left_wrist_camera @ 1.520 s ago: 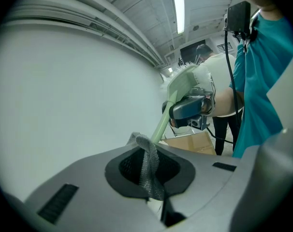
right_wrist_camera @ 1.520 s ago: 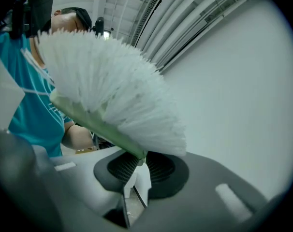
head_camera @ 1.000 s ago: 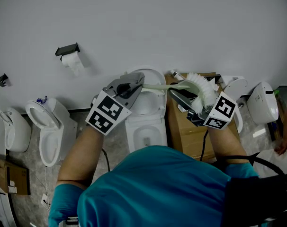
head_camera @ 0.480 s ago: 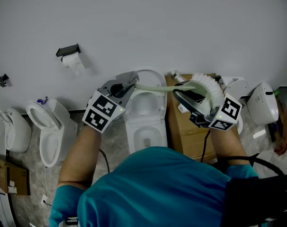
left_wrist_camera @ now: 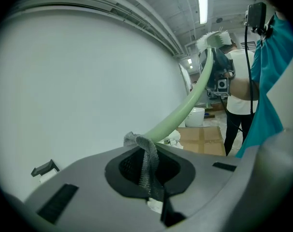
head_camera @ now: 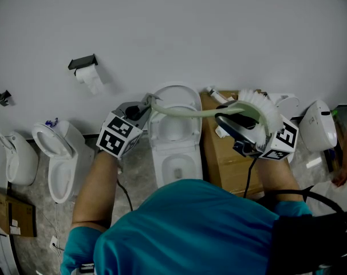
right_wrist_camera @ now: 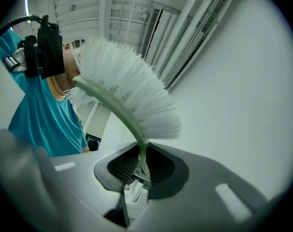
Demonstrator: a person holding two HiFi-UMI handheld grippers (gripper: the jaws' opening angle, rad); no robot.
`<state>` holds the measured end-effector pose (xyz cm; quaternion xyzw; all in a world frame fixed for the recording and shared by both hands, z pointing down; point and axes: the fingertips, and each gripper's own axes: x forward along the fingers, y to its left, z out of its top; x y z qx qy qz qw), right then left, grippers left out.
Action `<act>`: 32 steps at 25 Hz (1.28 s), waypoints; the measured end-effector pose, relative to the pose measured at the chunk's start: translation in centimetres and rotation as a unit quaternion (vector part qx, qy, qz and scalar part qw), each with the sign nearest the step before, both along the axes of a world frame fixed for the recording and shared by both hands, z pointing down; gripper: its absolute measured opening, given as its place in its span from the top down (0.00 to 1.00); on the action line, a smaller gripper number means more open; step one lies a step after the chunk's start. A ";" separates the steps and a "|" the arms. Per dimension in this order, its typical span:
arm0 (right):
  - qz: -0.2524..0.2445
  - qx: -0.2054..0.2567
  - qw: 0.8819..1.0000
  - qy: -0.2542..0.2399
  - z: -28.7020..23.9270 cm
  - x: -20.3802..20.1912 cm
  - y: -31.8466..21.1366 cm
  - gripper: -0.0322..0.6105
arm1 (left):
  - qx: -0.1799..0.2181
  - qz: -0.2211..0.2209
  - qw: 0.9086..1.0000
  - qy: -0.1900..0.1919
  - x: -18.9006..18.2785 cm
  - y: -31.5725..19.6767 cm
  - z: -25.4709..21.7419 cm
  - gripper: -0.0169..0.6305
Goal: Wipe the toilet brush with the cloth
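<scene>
Against a plain white wall (head_camera: 208, 27), we hold a pale green plastic toilet brush (head_camera: 192, 112) in the air between our two claws. In the head view its long, gently curved handle crosses the top of a white ceramic toilet (head_camera: 174, 153).

Our left claw (left_wrist_camera: 147, 168) is closed on a strip of grey mesh cloth (left_wrist_camera: 145, 153). The cloth's upper fold bunches against the near end of the brush handle. From there, in the left gripper view, the handle climbs away in a long curve to the brush head, high at the right.

Our right claw (right_wrist_camera: 140, 166) is closed on the thin green stem at the head end of the brush. The white nylon bristles (right_wrist_camera: 134, 93) fan out directly above its jaws, and the claw is tilted slightly upward.

Each claw carries its black-and-white marker cube, the left one (head_camera: 117, 136) near the toilet's left side, the right one (head_camera: 280, 138) below the bristles.

A brown cardboard box (head_camera: 218, 159) stands just beside the toilet on the right. A second white toilet with its lid raised (head_camera: 58, 153) stands well apart on the left. A black wall-mounted paper holder (head_camera: 82, 61) hangs above it, carrying a white roll.

Our teal shirt (head_camera: 185, 228) fills the bottom of the head view.

In the left gripper view a person in a white top (left_wrist_camera: 241, 98) stands in the background, beyond the brush head.
</scene>
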<state>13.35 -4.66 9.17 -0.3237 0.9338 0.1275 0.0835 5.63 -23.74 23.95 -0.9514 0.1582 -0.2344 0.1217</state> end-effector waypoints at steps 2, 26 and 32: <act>-0.005 0.006 1.000 0.007 -0.4 -0.4 0.6 0.87 | -0.004 -0.006 1.000 -0.004 -0.5 -0.4 0.6 0.94; -0.012 0.034 0.927 0.375 9.9 -6.4 -1.7 0.87 | -0.142 0.362 0.921 -0.030 5.9 14.4 -4.8 0.94; -0.020 -0.020 0.970 0.243 8.3 -4.8 -2.5 0.87 | -0.171 0.339 0.925 -0.012 7.0 12.5 -4.3 0.94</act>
